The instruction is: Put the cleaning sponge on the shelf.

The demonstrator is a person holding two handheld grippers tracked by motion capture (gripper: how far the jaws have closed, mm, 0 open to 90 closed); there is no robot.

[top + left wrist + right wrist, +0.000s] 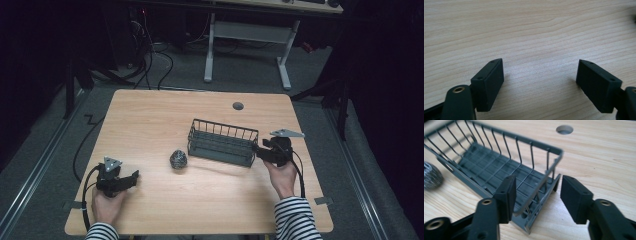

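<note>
A dark wire basket (222,142) stands in the middle of the wooden table (150,115), and a steel scouring ball (178,159) lies just left of its near corner. My right gripper (258,150) is at the basket's right end. In the right gripper view it (539,180) is open and straddles the end wall of the basket (499,167), with one jaw inside and the other outside. The scouring ball (431,178) is at that view's left edge. My left gripper (131,178) rests near the front left of the table, open over bare wood (540,63).
A round cable hole (238,106) sits behind the basket, also seen in the right gripper view (564,129). Beyond the table are a white desk frame (247,37) and loose cables (150,60) on the floor.
</note>
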